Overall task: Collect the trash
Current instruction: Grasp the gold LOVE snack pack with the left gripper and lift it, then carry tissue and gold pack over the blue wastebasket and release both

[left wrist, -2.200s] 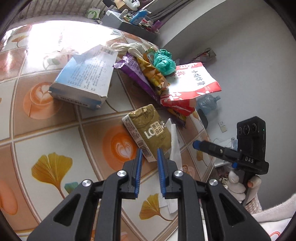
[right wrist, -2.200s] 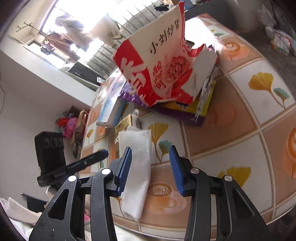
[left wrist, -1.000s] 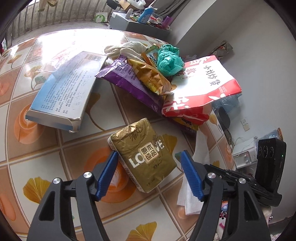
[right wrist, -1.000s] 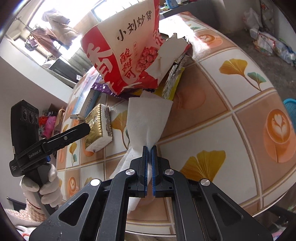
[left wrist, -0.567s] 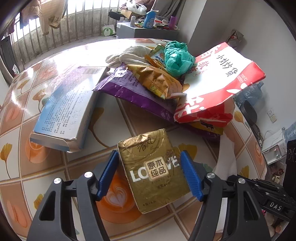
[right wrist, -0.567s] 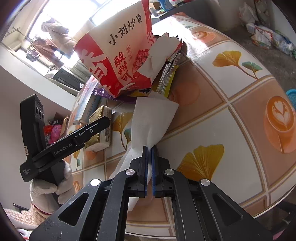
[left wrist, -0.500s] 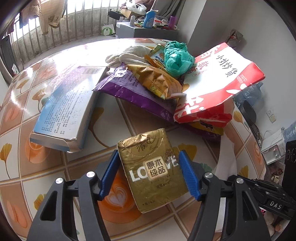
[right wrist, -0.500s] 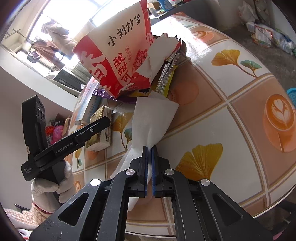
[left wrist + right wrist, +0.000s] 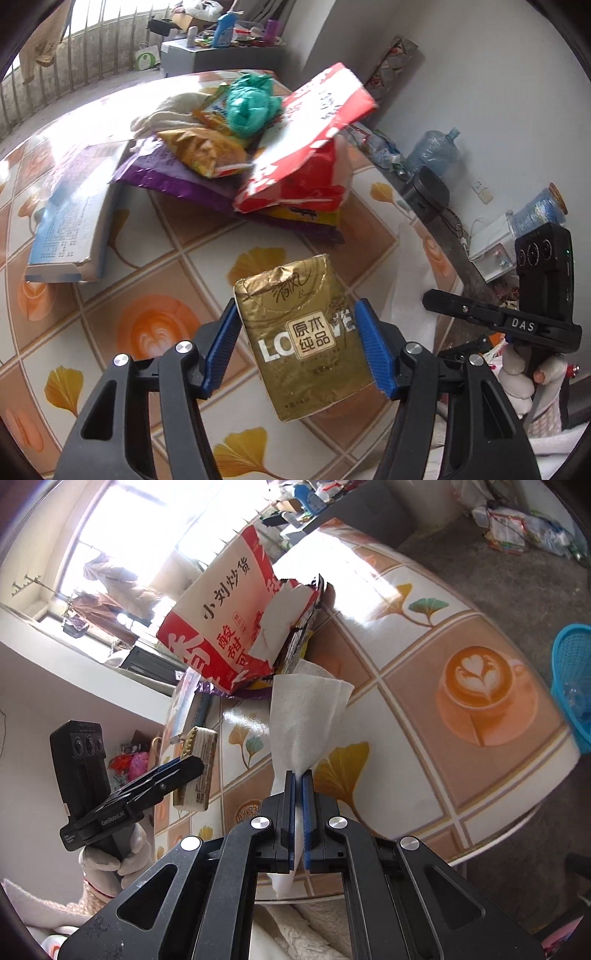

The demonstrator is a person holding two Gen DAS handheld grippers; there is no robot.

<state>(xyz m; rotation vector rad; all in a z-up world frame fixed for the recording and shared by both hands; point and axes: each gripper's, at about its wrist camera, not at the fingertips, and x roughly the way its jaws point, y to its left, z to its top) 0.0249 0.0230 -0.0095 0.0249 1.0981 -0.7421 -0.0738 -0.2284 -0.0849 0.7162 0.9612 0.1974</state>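
Above the table [image 9: 155, 258], the left gripper [image 9: 295, 343] squeezes a gold tissue pack [image 9: 306, 339]. Beside it, the right gripper [image 9: 299, 801] pinches a white paper towel [image 9: 303, 716] tight.

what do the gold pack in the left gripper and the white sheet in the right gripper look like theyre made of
Gold rectangular pack: probably thin metallic-look plastic film, glossy; it glints and is crinkled at its folded top end. Contents not visible.

White sheet: seems to be soft tissue or paper towel, matte; it has a fine embossed texture and drapes in limp folds from the pinch.
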